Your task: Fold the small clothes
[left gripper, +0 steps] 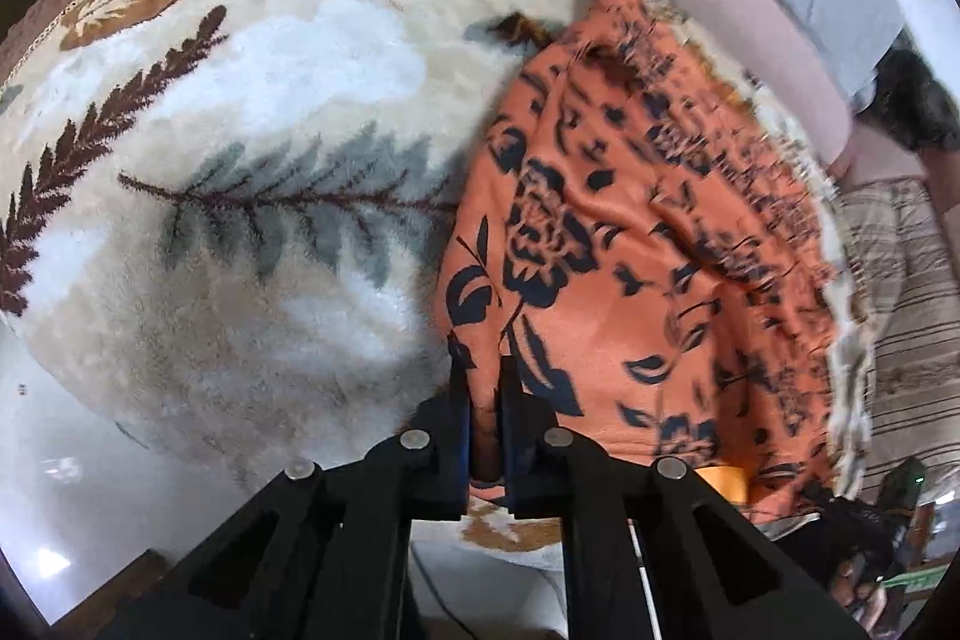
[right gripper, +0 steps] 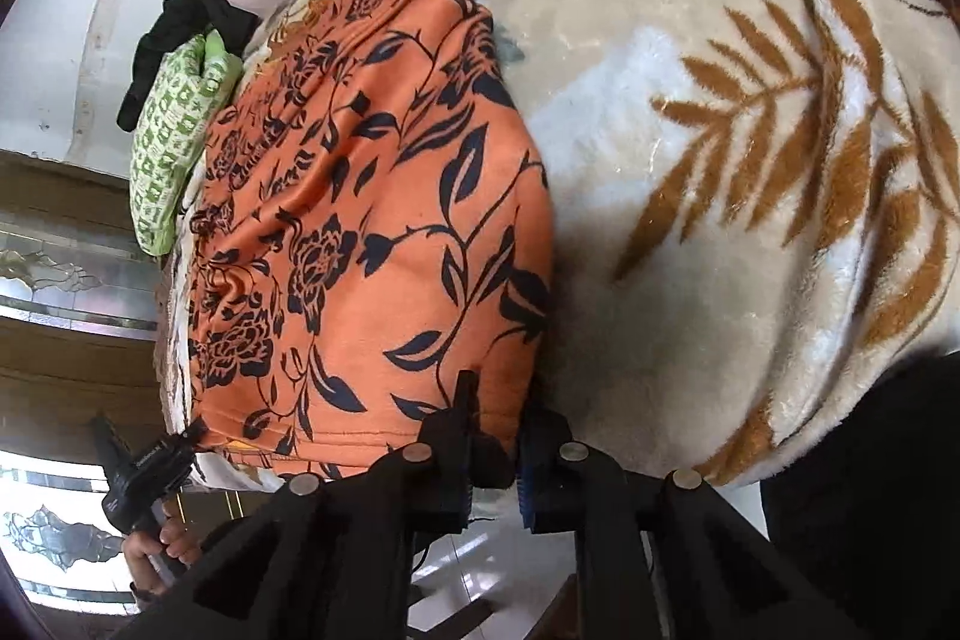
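— While both pairs of my jaws bite the same cloth, what does each camera catch?

— My left gripper (left gripper: 485,388) pinches a corner of the orange floral garment (left gripper: 630,244), fabric bunched between the pads. My right gripper (right gripper: 492,412) is clamped on another corner of its near hem. It lies spread on a cream leaf-print blanket (left gripper: 240,112).

— What does one view hold that the other lacks?

— The right wrist view shows my left tool (right gripper: 147,466) gripped by a hand (right gripper: 159,550), plus mirrored panels. The left wrist view alone shows a striped cloth (left gripper: 906,292) at the blanket's edge. Both catch a green-and-white patterned bundle (right gripper: 174,148).

— Any readable writing?

— White lettering on the left tool's body is too small to read.
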### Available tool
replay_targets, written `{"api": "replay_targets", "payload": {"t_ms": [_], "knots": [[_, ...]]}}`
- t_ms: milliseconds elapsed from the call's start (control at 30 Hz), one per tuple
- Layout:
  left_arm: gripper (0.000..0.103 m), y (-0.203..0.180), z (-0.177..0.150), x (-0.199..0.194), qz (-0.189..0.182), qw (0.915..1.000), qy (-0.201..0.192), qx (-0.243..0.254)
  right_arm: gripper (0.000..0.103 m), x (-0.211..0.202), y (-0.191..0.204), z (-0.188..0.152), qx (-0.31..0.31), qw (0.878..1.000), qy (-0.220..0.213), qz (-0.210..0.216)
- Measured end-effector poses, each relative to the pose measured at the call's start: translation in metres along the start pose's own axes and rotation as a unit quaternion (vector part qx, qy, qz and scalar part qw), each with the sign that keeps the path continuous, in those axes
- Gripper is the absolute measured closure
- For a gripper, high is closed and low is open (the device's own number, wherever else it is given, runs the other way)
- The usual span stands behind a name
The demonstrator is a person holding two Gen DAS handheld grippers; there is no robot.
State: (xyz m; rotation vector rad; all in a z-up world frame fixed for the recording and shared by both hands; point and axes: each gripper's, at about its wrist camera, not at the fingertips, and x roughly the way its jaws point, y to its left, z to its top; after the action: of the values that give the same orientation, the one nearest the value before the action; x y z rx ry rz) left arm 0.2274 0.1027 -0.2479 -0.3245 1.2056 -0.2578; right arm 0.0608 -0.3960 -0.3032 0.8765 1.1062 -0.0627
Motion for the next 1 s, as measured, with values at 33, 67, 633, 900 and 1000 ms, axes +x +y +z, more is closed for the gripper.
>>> {"api": "replay_targets", "payload": {"t_ms": [33,67,633,900,1000], "knots": [[0.096,0.001,0.001,-0.005,-0.009,0.9999,-0.006,0.001,0.094,-0.003,0.000,0.000,-0.002,1.000,-0.003,0.005],[0.097,0.002,0.001,-0.009,-0.014,0.9998,-0.011,0.000,0.094,-0.008,0.001,0.001,-0.005,1.000,-0.008,0.016],[0.102,0.044,0.012,-0.054,-0.006,0.9989,-0.043,-0.018,0.094,-0.077,-0.032,0.034,0.030,0.995,-0.082,0.042],[0.023,0.002,0.016,-0.031,0.029,0.9985,-0.027,0.037,0.094,-0.070,-0.038,0.033,0.038,0.996,-0.067,0.039],[0.023,-0.005,0.013,-0.003,0.046,0.9982,0.015,0.035,0.094,-0.065,-0.037,0.032,0.040,0.997,-0.059,0.036]]}}
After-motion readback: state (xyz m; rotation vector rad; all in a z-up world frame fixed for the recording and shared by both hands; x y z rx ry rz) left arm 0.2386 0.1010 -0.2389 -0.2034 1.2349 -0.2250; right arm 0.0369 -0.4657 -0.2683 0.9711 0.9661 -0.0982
